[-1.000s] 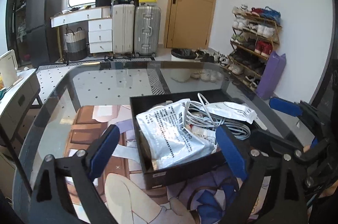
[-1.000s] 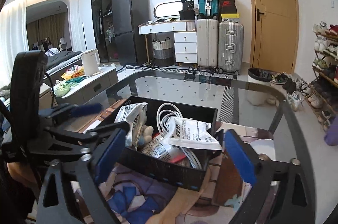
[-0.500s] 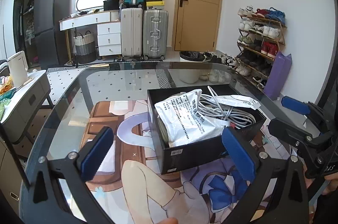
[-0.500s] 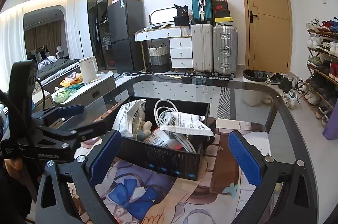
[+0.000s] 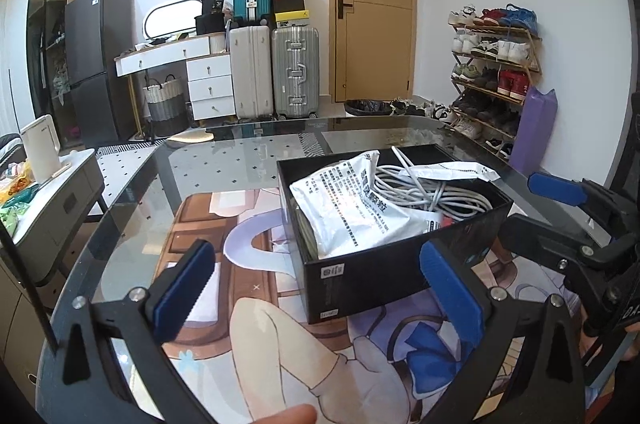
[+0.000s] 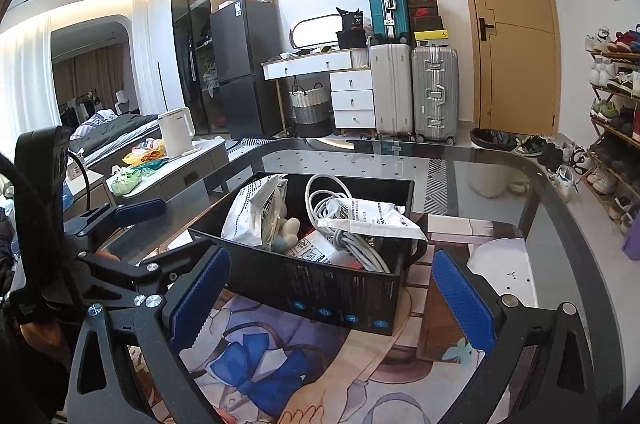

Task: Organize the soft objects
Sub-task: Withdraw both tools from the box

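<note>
Both grippers have pulled back from the black box (image 5: 394, 264) over the last second, so it now sits farther ahead of each than it did. From where I stand, the left gripper (image 5: 318, 290) hangs above the printed anime mat (image 5: 256, 352) with its blue-padded jaws spread wide and nothing between them. The right gripper (image 6: 332, 298) is the same: jaws wide apart, empty, low over the mat. The box rests on the mat on the glass table (image 5: 224, 163), open at the top. Inside lie a crumpled white plastic bag (image 5: 352, 207) at the left gripper's end, a coil of white cable (image 5: 436, 189) in the middle, and a second flat white pouch (image 6: 372, 218) draped over the cable. A small pale plush toy (image 6: 286, 230) is tucked between the bag and the cable. Across the room stand suitcases (image 5: 276, 71), a wooden door (image 5: 374, 7) and a shoe rack (image 5: 494, 63).
</note>
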`<action>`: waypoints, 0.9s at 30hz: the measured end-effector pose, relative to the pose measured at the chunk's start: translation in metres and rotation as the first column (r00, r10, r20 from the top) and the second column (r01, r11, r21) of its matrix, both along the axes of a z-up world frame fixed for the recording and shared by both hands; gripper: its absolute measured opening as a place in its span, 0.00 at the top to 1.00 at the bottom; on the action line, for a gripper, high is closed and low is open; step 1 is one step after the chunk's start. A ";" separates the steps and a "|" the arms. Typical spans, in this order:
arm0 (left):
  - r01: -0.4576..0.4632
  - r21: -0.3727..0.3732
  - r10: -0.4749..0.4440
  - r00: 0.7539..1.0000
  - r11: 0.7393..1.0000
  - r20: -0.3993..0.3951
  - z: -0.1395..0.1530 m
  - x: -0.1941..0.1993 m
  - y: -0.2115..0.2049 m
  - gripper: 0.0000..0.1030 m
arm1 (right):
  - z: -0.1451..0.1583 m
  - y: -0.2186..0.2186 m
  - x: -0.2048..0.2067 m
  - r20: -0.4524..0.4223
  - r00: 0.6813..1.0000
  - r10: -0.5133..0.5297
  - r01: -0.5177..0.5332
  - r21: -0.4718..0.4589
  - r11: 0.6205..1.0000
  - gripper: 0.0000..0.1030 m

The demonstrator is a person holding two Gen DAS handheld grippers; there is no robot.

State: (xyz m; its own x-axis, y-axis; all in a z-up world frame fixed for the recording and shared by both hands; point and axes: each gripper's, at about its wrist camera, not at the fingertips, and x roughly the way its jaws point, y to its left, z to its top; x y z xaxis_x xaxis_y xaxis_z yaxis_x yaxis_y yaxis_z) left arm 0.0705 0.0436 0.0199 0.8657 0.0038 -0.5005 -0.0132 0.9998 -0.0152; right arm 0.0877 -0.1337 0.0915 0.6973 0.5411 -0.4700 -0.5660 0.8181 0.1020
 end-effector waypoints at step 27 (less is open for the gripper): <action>-0.049 -0.067 0.050 0.999 0.997 0.013 -0.003 -0.004 0.017 0.00 | 0.005 -0.003 -0.027 0.123 0.992 -0.012 0.013 -0.009 1.000 0.01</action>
